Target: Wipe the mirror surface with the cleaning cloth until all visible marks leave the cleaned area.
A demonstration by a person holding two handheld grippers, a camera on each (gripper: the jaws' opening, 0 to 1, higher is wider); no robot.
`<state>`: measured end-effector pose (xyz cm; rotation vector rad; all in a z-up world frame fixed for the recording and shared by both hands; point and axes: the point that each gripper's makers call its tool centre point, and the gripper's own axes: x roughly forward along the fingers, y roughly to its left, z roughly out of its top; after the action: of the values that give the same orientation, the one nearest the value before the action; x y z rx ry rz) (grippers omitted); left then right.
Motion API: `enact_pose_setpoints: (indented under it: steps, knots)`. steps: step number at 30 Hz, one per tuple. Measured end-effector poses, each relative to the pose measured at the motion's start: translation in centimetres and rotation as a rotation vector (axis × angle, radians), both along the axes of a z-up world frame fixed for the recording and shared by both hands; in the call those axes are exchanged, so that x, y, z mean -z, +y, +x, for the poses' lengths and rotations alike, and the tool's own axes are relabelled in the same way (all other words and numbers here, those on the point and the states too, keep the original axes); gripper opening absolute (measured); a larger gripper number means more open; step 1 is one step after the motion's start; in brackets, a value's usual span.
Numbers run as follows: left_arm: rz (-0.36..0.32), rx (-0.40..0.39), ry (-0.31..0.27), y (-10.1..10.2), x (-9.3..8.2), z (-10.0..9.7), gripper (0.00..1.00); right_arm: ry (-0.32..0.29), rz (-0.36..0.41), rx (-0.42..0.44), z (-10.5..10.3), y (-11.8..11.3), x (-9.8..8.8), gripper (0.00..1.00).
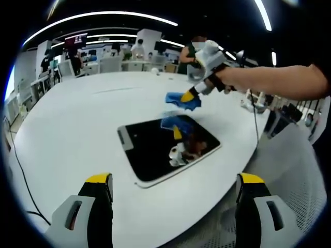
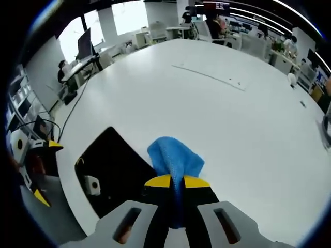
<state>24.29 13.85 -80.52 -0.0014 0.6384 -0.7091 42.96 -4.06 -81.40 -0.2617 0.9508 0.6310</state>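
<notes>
Right gripper (image 2: 177, 182) clamped on blue cloth (image 2: 175, 157), apparently just above mirror's (image 1: 165, 147) far edge on white bench (image 1: 77, 129). Left gripper (image 1: 173, 188) open, nearer side, empty.

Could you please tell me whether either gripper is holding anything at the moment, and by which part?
The right gripper pinches the blue cloth by one bunched end; the left gripper holds nothing.

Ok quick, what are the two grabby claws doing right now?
Left gripper: open, holding nothing, back from the mirror.
Right gripper: shut on the blue cloth, above the mirror.
</notes>
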Motion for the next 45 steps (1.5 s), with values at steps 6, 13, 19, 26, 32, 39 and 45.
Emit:
enact_pose_setpoints:
  steps: [6, 13, 19, 26, 32, 39, 45]
  knots:
    - [-0.002, -0.002, -0.004, 0.0, -0.1, 0.0, 1.00, -0.001, -0.007, 0.003, -0.1, -0.3, -0.2, 0.01]
    - [-0.001, 0.006, -0.004, -0.1, -0.1, -0.1, 1.00, 0.006, -0.028, 0.027, -0.7, -1.8, -0.3, 0.02]
    - [0.005, 0.019, -0.005, -0.2, 0.0, -0.1, 1.00, 0.015, -0.032, 0.066, -1.1, -3.7, -0.3, 0.02]
    - [0.002, 0.024, -0.001, -0.3, 0.0, -0.2, 1.00, 0.028, -0.059, 0.105, -2.2, -7.0, 0.3, 0.02]
    - [0.003, 0.033, -0.001, -0.4, 0.0, -0.3, 1.00, 0.038, -0.071, 0.160, -3.5, -10.2, 0.5, 0.02]
    - [0.006, 0.050, 0.005, -0.7, 0.1, -0.5, 1.00, 0.035, -0.062, 0.218, -4.7, -12.9, 0.0, 0.02]
    - [0.005, 0.062, 0.003, -0.9, 0.1, -0.6, 1.00, 0.036, -0.063, 0.238, -5.4, -13.5, 0.0, 0.02]
